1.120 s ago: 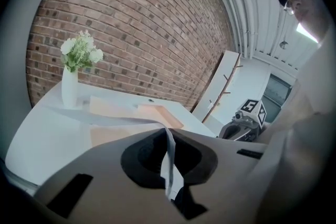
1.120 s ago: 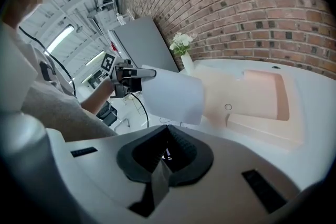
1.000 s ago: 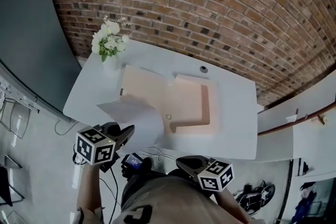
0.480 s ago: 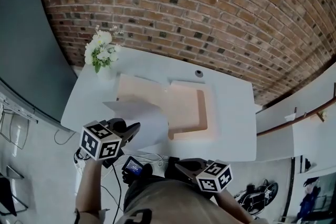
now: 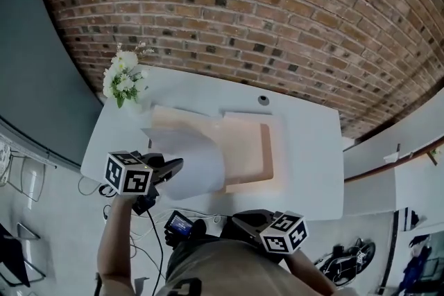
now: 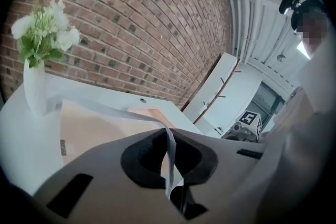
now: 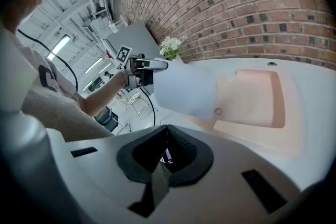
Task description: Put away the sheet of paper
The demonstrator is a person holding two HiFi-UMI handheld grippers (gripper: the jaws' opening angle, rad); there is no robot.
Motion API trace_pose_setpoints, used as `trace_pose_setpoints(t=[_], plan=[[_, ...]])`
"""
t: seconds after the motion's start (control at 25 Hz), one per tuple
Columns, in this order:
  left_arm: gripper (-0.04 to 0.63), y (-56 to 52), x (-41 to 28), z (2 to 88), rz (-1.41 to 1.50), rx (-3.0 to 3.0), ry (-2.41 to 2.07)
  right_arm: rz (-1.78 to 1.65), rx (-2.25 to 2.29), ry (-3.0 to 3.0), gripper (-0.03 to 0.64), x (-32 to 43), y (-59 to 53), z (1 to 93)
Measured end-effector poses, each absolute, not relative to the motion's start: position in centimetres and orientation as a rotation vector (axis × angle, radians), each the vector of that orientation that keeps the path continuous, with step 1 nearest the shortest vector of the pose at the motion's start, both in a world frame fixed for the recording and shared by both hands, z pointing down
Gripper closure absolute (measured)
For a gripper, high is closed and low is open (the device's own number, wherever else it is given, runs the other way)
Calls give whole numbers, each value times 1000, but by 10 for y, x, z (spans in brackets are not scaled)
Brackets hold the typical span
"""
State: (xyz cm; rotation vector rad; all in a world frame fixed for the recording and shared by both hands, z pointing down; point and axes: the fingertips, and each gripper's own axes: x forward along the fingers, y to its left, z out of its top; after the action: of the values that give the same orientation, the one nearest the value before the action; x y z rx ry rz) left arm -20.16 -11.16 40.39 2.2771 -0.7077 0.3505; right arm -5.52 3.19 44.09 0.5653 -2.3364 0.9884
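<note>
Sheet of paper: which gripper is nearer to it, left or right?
Left. The left gripper clamps one edge of the sheet of paper, holding it above the table. The right gripper sits shut near the person's body, apart from the sheet.

The person wears a beige short-sleeved shirt (image 5: pixel 208 267) with a dark printed mark (image 5: pixel 184 285) on the front. The left gripper (image 5: pixel 173 166) and the right gripper (image 5: pixel 237 220) each have a pale grey shell with black jaw pads, and each carries a white cube (image 5: pixel 129 175) with black square markers. A thin black cable (image 5: pixel 148 232) trails from the left gripper along the forearm.
</note>
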Motion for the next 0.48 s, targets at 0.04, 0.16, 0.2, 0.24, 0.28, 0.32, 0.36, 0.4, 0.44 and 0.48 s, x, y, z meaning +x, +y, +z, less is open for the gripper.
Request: trace_pose_setpoints(t=[0.04,0.16,0.2,0.24,0.28,0.32,0.36,0.4,0.44,0.48], plan=[[581,-116,-200,409,330,2253,-693,994,560,-2337,594,-54,30,442],[581,-129,-200,426,286,2185,-674,1012,545,-2336,594,-51,25,444],[581,-133,-200,431,288,2174,-673,1017,542,-2334,594,-49,24,445],[581,-137,-200,436,298,2169,-672,1022,540,-2332,594,-48,22,446],[581,-141,-201,440,312,2167,-673,1025,538,-2331,594,-46,21,446],[581,-145,-201,443,325,2166,-673,1028,537,-2329,594,-45,19,447],[581,-149,-202,446,336,2164,-671,1033,538,-2328,594,-43,18,448],[581,-152,-202,450,343,2161,-664,1037,540,-2326,594,-42,17,449],[581,-155,-202,454,353,2155,-656,1042,543,-2324,594,-40,16,450],[581,-158,-202,461,368,2148,-649,1046,546,-2321,594,-39,15,450]])
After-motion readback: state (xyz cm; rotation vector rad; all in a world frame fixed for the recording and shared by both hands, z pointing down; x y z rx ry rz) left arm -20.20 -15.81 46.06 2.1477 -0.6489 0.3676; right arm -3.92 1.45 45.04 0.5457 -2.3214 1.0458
